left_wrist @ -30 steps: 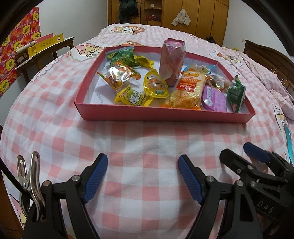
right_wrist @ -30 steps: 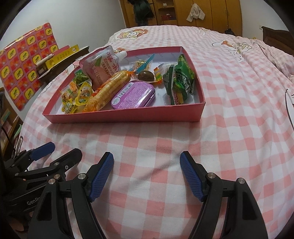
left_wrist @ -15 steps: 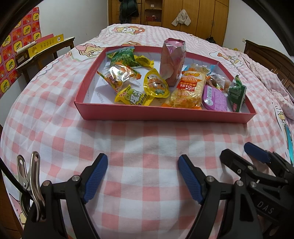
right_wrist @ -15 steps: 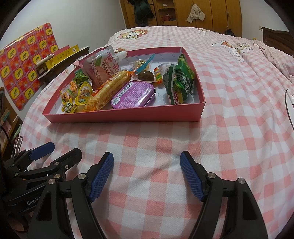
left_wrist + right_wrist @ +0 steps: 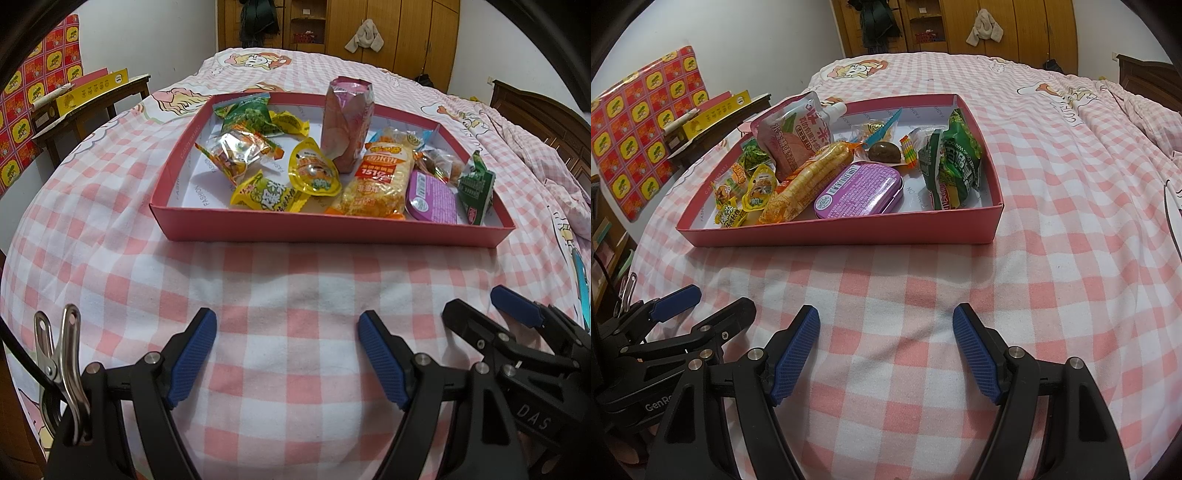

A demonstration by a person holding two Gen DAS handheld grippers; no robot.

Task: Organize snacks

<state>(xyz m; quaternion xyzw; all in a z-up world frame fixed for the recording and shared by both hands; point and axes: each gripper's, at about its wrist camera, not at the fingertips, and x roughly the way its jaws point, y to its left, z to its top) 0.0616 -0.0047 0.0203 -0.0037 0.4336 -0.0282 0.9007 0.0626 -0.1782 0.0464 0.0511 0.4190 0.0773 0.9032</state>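
Note:
A shallow pink box (image 5: 332,230) (image 5: 849,230) lies on the checked bedspread and holds several snacks. Among them are a pink drink pouch (image 5: 347,122) (image 5: 796,138), an orange cracker pack (image 5: 376,181) (image 5: 805,181), a purple tin (image 5: 432,197) (image 5: 860,192), a green packet (image 5: 476,188) (image 5: 956,162) and yellow jelly cups (image 5: 312,173) (image 5: 759,190). My left gripper (image 5: 286,354) hovers open over bare cloth in front of the box. Beside it my right gripper (image 5: 886,354) is open too, nothing between its fingers. Each gripper shows at the edge of the other's view.
A dark wooden side table (image 5: 92,110) with yellow and red cardboard stands left of the bed. Wooden wardrobes (image 5: 369,33) line the far wall. A dark headboard (image 5: 546,118) and rumpled bedding (image 5: 1145,110) are at the right.

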